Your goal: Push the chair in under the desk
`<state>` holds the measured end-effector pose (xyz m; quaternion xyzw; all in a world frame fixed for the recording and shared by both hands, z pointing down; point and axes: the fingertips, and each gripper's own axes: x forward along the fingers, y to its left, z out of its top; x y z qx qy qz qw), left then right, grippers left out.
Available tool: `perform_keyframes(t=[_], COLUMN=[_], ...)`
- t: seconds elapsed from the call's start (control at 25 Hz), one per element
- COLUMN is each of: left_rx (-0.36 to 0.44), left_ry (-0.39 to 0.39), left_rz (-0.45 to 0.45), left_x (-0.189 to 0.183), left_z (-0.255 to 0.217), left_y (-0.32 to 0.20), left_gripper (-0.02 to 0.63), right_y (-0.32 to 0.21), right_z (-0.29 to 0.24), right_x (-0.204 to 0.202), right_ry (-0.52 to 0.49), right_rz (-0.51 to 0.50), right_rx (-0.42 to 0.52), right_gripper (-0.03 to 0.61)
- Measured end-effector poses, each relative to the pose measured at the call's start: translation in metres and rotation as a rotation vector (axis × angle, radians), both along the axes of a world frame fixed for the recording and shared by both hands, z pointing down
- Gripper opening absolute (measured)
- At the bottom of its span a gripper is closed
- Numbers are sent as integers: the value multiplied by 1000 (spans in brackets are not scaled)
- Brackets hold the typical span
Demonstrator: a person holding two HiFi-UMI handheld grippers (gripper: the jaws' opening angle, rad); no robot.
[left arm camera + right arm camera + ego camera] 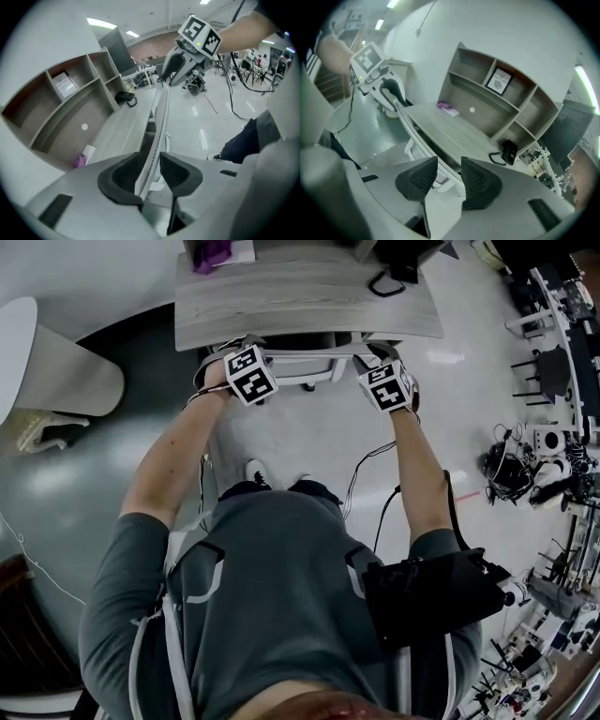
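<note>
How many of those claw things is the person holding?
2. The left claw straddles the top edge of the chair back toward its left end; the right claw straddles it toward the right end. Both stand open around the edge. No others visible.

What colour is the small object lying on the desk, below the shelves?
The small object is purple; the head view shows it best.
</note>
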<state>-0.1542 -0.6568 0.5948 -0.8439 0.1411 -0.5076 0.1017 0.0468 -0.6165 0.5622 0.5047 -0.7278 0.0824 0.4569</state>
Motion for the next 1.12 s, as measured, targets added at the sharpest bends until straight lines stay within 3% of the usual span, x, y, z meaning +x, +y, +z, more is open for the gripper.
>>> perform_keyframes(t=[0.24,0.48,0.72,0.8,0.92,1.12], left_rx=[31,-44,17,-10,-64,4], left_ry=[190,419,689,766,839,906], left_rz=[-86,-216,-355,-425,-483,-434], left_x=[-3,-17,-40,-45,-42,-33], left_z=[-58,-96,-159,-178,-202,-249], left_y=[-3,6,21,24,33,52], left_gripper=[109,52,18,11,9,9], right_y=[9,10,24,28,36,40], right_z=[-43,-114,-173,-193,-220,-260], right_x=[-11,-14,-9,-4,1,12], right_ry=[-183,-382,-497,-520,-568,-581], right_rz=[84,106,81,70,58,26], right_rx=[120,285,394,429,475,576], right_gripper=[106,74,56,54,51,49])
